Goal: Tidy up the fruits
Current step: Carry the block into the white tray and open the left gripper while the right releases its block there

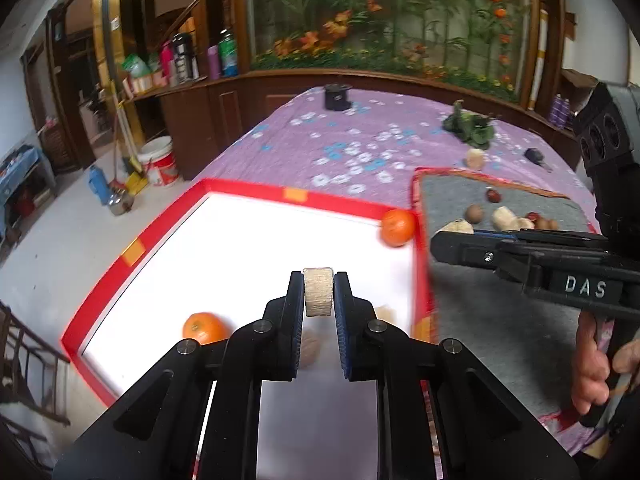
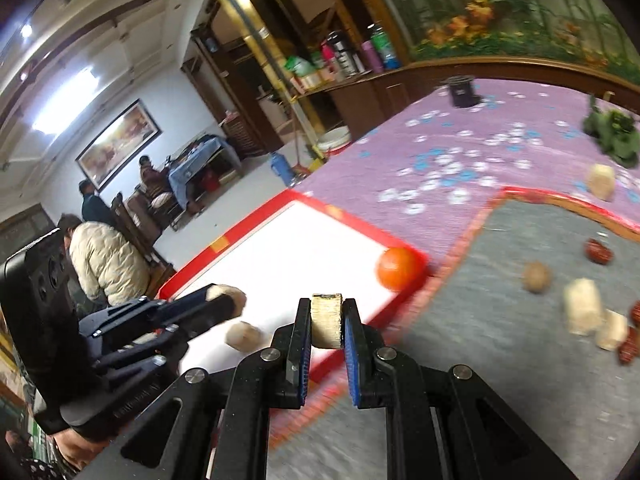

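My left gripper [image 1: 319,280] is shut on a pale fibrous chunk [image 1: 318,294] above the white tray with the red rim [image 1: 248,190]. Two oranges [image 1: 398,227] [image 1: 204,327] and two pale pieces [image 1: 310,350] lie in that tray. My right gripper [image 2: 327,304] is shut on a second pale chunk [image 2: 327,322] over the tray's near edge [image 2: 320,370], beside the grey mat [image 2: 500,360]. On the mat lie a walnut [image 2: 536,277], red dates [image 2: 598,251] and pale chunks [image 2: 584,306]. The left gripper [image 2: 224,300] shows at the left of the right wrist view.
Tray and mat rest on a purple flowered cloth [image 1: 352,136]. On the cloth stand a black pot [image 1: 338,96], green vegetables [image 1: 472,126], a loose pale chunk [image 1: 475,158] and a small dark object [image 1: 534,155]. A person's hand [image 1: 592,364] holds the right gripper's handle. People sit far left [image 2: 108,260].
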`<state>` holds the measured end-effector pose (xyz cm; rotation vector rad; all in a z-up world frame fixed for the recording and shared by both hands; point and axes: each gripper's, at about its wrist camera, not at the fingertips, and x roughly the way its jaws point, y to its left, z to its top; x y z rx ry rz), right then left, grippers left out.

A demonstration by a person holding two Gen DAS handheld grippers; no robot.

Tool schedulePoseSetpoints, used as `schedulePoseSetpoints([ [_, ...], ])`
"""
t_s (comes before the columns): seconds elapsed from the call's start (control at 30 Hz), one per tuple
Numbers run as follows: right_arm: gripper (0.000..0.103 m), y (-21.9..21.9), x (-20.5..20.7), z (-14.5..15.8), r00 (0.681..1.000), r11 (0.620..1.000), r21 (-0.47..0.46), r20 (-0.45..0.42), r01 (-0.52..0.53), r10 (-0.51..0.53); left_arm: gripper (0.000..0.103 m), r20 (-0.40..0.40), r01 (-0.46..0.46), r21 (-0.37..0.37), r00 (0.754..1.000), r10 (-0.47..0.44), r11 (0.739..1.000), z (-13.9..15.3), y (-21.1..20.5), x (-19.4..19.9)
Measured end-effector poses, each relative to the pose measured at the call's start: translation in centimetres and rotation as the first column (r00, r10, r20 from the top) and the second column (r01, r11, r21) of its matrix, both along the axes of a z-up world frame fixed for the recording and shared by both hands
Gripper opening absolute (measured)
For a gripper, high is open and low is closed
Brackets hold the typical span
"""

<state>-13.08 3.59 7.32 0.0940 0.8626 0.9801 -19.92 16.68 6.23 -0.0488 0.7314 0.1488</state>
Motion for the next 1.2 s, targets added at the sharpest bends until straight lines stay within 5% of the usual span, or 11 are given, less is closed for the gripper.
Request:
schedulePoseSetpoints([
  [0.3,0.017,6.7,-0.4,-1.1,0.997,0.993,-0.096,-0.018,-0.072,0.071,0.019,-0.045,-0.071,-0.021,0.997,0.07,0.997,-1.3,2.2,-0.5],
  [0.43,0.033,6.6,-0.1,-0.3,0.996,0.996,-0.04,-0.031,-0.082,0.081,0.062,-0.029,-0.111,-0.017,0.993,0.111,0.994,-0.8,2.8,-0.9],
  [0.47,0.038,6.1,-0.3,0.0,0.997,0.997,-0.021,-0.022,-0.075,0.074,0.064,-0.011,-0.118,-0.015,0.993,0.118,0.993,-0.5,2.8,-1.2],
  [0.67,0.042,0.1,2.2,0.4,0.997,0.997,0.041,-0.028,0.07,-0.069,0.064,0.016,-0.096,-0.002,0.995,0.096,0.995,0.5,1.9,-1.5],
  [0.93,0.042,-11.2,6.1,-4.8,0.936,0.977,-0.016,-0.286,0.212,-0.208,0.064,0.003,-0.018,0.005,1.0,0.018,1.0,0.6,-0.9,-1.0],
  [1.07,0.041,-15.2,7.3,-5.0,0.909,0.95,-0.032,-0.284,0.31,-0.306,0.064,-0.016,0.033,0.011,0.999,-0.033,0.999,0.6,-2.6,-0.7],
  [1.2,0.041,-16.2,8.9,-4.8,0.899,0.916,-0.127,-0.183,0.38,-0.398,0.064,-0.018,0.071,0.023,0.997,-0.071,0.997,0.9,-4.2,-0.8],
])
